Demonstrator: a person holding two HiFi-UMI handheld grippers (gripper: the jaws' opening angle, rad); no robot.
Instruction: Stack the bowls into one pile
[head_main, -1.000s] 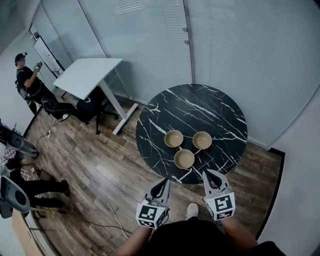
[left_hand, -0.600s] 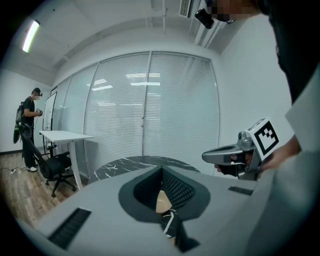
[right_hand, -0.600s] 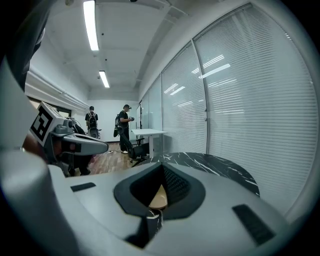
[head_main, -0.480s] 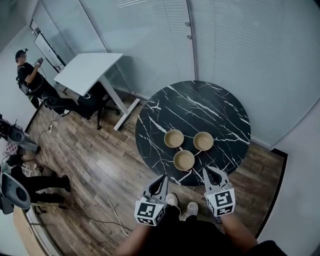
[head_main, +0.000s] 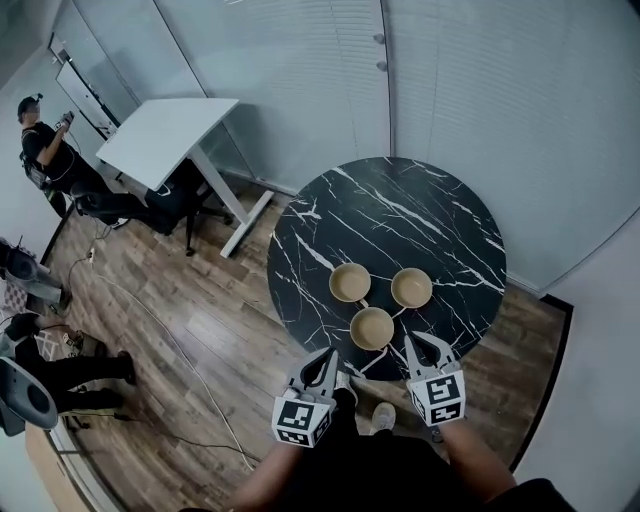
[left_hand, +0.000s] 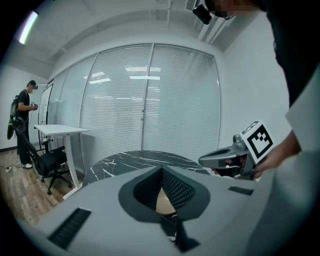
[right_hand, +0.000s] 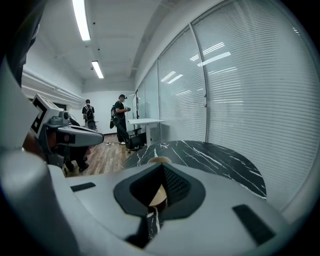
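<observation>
Three empty tan bowls stand apart on the round black marble table (head_main: 400, 215): one on the left (head_main: 350, 282), one on the right (head_main: 411, 287), one nearest me (head_main: 372, 327). My left gripper (head_main: 324, 360) hovers just off the table's near edge, below and left of the nearest bowl, its jaws together and empty. My right gripper (head_main: 420, 346) hangs at the near edge, right of that bowl, jaws shut and empty. A tan bowl (left_hand: 165, 202) shows through the left gripper (left_hand: 161, 170) jaw gap. Past the right gripper (right_hand: 162, 167) tip, a bowl rim (right_hand: 159, 160) peeks.
A white desk (head_main: 165, 145) and a black office chair (head_main: 130, 210) stand left of the table on the wood floor, with a cable (head_main: 170, 340) running across it. People stand at the far left. A glass wall with blinds (head_main: 450, 90) runs behind the table.
Both grippers have come forward and lower, closer to the table's near edge and the nearest bowl. The bowls have not moved.
</observation>
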